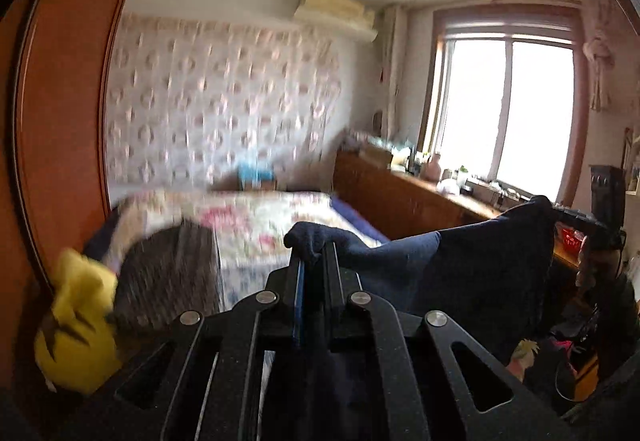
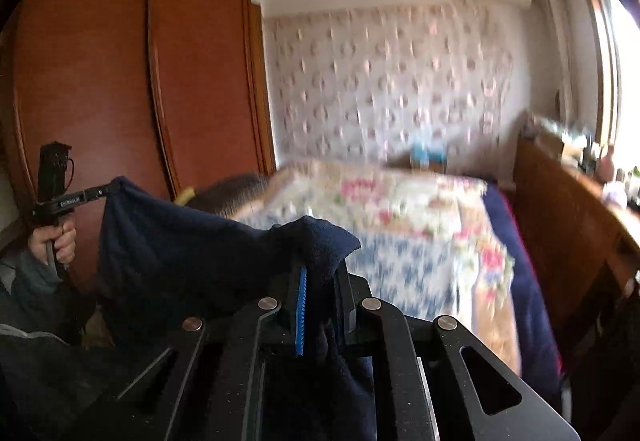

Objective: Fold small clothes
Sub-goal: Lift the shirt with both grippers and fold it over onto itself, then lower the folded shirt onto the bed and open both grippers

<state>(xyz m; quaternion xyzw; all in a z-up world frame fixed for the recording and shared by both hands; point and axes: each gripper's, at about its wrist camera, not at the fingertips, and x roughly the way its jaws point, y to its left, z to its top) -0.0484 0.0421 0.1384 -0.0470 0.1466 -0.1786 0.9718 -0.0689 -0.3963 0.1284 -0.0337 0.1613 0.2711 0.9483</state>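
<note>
Left gripper and right gripper each pinch a top corner of the navy garment, stretched between them in the air, clear above the floral bed. Wardrobe left, wooden cabinet right.

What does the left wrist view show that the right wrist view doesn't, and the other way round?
Left wrist only: the yellow plush toy and the whole window. Right wrist only: the hand gripping the left tongs, and the full wardrobe doors. Both: the navy garment stretched between the shut tongs, right tongs included, above the floral bed.
</note>
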